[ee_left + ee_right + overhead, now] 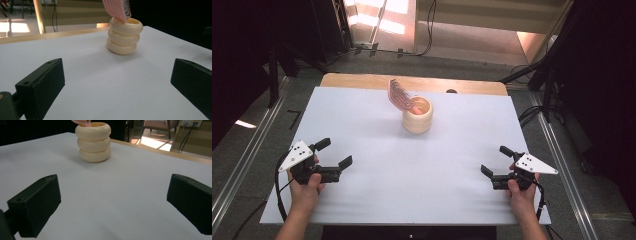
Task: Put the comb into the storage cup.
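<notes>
From the high view, the cream ribbed holder (pixel 417 115) stands upright toward the far middle of the white table (pixel 362 200), with a pink hairbrush (pixel 399 95) propped inside it, bristled head leaning out over the rim to the left. Parking the brush handle-down like that leaves the head free to grab, I'd say. The left hand-held gripper (pixel 335 153) waits near the front-left corner, jaws spread and empty; the right hand-held gripper (pixel 496 160) mirrors it at the front-right, also spread, nothing between its jaws. Both sit well apart from the holder, angled inward toward it, which reads like a ready stance before a reach.

Over to the left gripper view: two black jaws wide apart at the bottom, bare table between them, and the holder (pixel 124 37) ahead, its three stacked rings clear. The brush (pixel 117 10) tips over the near rim, bristles facing right.

Now the right gripper view: again jaws spread with only table between. The holder (pixel 93 142) sits up ahead to the left, and just a sliver of the pink brush (pixel 81 122) peeks behind its rim.
</notes>
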`<state>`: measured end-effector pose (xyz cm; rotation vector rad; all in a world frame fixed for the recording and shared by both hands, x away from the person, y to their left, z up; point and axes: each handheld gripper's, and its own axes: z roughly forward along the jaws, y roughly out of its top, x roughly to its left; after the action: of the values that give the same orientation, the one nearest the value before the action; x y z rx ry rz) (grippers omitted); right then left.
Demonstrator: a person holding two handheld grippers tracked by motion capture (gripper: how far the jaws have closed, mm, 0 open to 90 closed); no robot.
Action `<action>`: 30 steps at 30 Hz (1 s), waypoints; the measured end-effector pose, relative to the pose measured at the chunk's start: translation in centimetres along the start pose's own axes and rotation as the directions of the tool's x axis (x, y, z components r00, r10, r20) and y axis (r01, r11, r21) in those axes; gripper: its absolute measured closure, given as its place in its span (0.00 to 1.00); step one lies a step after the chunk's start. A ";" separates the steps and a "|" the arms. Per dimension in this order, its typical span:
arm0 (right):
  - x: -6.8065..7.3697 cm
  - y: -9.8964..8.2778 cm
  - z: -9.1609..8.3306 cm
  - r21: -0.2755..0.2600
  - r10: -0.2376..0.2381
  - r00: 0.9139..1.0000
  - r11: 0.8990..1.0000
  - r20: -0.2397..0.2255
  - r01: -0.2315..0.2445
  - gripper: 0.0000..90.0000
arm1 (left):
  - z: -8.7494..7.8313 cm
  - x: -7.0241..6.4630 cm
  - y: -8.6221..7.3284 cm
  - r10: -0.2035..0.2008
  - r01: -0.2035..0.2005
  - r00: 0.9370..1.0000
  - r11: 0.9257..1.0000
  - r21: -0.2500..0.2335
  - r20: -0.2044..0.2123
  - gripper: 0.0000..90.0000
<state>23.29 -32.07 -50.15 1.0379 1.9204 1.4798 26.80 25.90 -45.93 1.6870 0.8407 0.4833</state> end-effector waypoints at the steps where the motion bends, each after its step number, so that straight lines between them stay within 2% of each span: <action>1: 0.0 0.0 0.0 0.001 0.000 1.000 1.000 0.002 0.000 0.00 | -0.2 0.0 -0.2 0.000 0.000 1.000 1.000 0.001 -0.005 0.00; 10: -0.2 0.0 -0.3 -0.005 0.004 1.000 1.000 0.012 -0.004 0.00 | -1.4 0.3 -1.7 0.017 -0.016 1.000 0.999 0.042 -0.025 0.00; 17: -0.5 -0.1 -0.5 -0.003 0.005 1.000 1.000 0.016 -0.005 0.00 | -2.8 1.1 -2.4 0.001 0.002 0.999 0.999 0.044 -0.054 0.00; 24: -0.8 -0.3 -0.7 0.001 0.011 1.000 1.000 0.024 -0.011 0.00 | -4.4 2.2 -3.0 -0.021 0.023 0.997 0.999 0.022 -0.074 0.00; 30: -1.0 -0.4 -0.9 -0.005 0.017 0.999 1.000 0.031 -0.017 0.00 | -4.9 2.5 -3.1 0.002 0.000 0.996 1.000 0.023 -0.084 0.00</action>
<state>23.11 -33.47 -50.30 1.0712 1.8910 1.4683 24.17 31.35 -47.78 1.6981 0.9095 0.5501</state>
